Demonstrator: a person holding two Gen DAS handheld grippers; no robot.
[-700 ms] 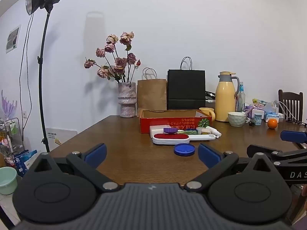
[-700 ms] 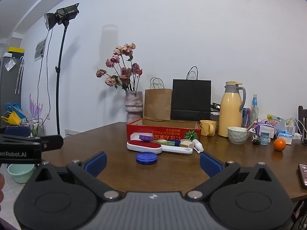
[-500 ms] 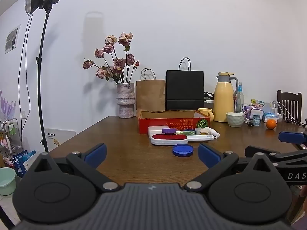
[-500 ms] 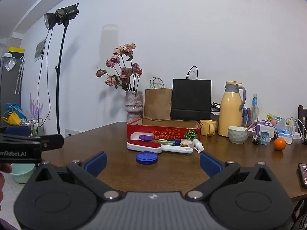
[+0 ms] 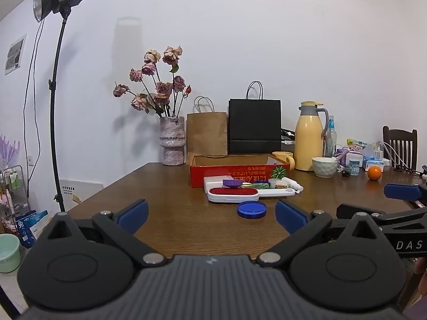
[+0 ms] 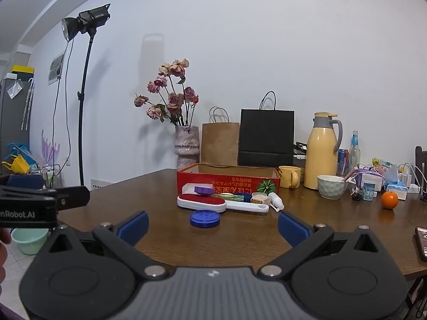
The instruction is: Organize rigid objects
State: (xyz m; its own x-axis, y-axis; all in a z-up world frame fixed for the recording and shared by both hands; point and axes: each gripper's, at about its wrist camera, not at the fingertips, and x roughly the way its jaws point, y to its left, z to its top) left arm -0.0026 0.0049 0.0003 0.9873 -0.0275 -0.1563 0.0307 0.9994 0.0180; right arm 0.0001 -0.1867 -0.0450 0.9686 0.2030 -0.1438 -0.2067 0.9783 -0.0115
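Note:
A red open cardboard box (image 5: 238, 174) (image 6: 226, 181) stands mid-table. In front of it lie a red-and-white lint brush (image 5: 233, 194) (image 6: 201, 202), a purple disc (image 5: 232, 183) (image 6: 203, 190), a white flat tool (image 5: 277, 192) (image 6: 248, 207), a small white bottle (image 5: 292, 184) (image 6: 276, 201) and a blue round lid (image 5: 251, 209) (image 6: 204, 218). My left gripper (image 5: 210, 214) is open and empty at the near table edge. My right gripper (image 6: 212, 225) is open and empty, also short of the lid.
Behind the box stand a vase of dried roses (image 5: 172, 140), a brown bag (image 5: 206, 133), a black bag (image 5: 254, 126), a yellow thermos (image 5: 311, 136), a mug (image 6: 289, 176) and a bowl (image 5: 324, 166). An orange (image 5: 374, 172) and clutter lie right; a phone (image 6: 421, 242) lies at the right edge.
The left gripper's view has shifted slightly, so the scene drifts a little left and down. The right gripper stays almost still. Both stay open.

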